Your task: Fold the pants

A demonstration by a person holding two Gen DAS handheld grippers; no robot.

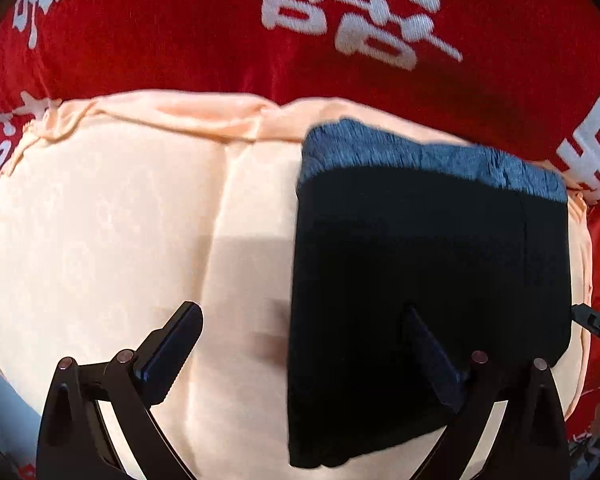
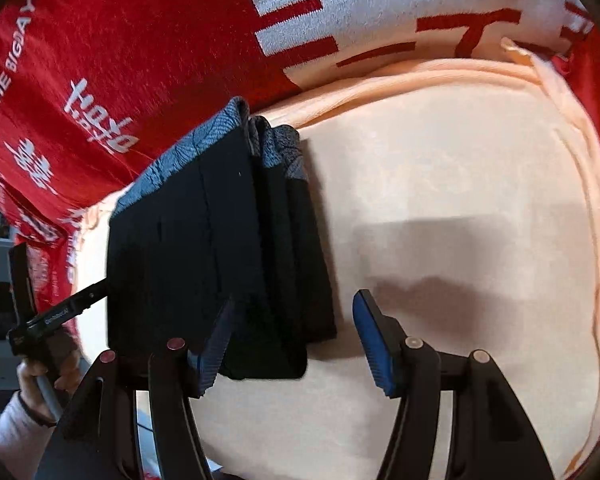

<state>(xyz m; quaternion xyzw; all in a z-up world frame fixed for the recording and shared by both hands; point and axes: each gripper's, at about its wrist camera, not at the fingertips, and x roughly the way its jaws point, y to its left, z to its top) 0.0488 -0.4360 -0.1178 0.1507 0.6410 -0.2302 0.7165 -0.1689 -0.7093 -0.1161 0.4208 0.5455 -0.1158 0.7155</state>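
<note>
The pants (image 1: 428, 280) are black with a blue-grey waistband and lie folded into a compact rectangle on a peach cloth (image 1: 120, 220). They also show in the right wrist view (image 2: 204, 248), with stacked layers along their right side. My left gripper (image 1: 304, 312) is open and empty above the pants' left edge, its right finger over the black fabric. My right gripper (image 2: 296, 308) is open and empty, its left finger over the pants' near edge and its right finger over the peach cloth. The left gripper shows at the left of the right wrist view (image 2: 60, 312).
A red blanket (image 1: 180, 40) with white characters lies beyond and around the peach cloth (image 2: 460, 200). The peach cloth's bunched hem (image 1: 160, 116) runs along its far edge. A hand in a light sleeve (image 2: 32, 380) holds the left gripper.
</note>
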